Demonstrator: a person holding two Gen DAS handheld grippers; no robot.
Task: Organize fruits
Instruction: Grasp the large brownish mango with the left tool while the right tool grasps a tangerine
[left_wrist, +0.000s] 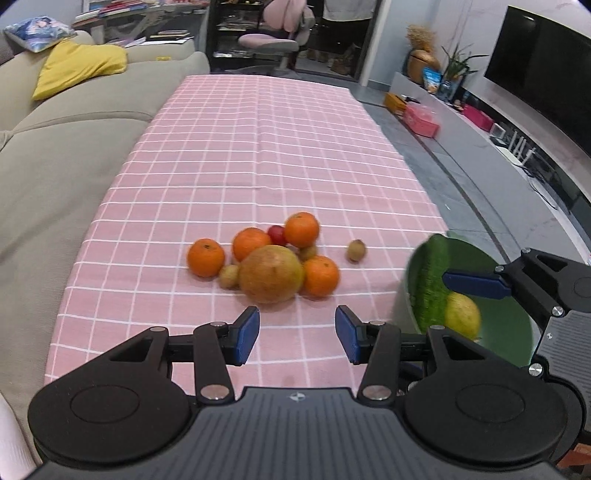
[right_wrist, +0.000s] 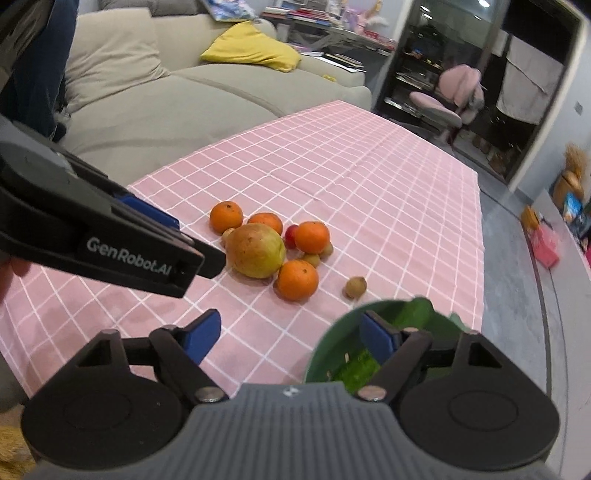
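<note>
Lining up on the fruit pile

I'm holding the left gripper (left_wrist: 297, 334), fingers spread and empty, just below the big pomelo (left_wrist: 271, 274) at frame centre; the right gripper (right_wrist: 288, 338), also spread, is hovering over the green bowl (right_wrist: 325, 354) lower right.

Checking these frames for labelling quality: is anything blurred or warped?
Left wrist view: the green bowl and the yellow-green fruit in it are motion-smeared, the orange pile slightly soft; the pink checked tablecloth bulges from fisheye. Right wrist view: fruit sharper, grid lines bowed, bowl rim blurred.
</note>
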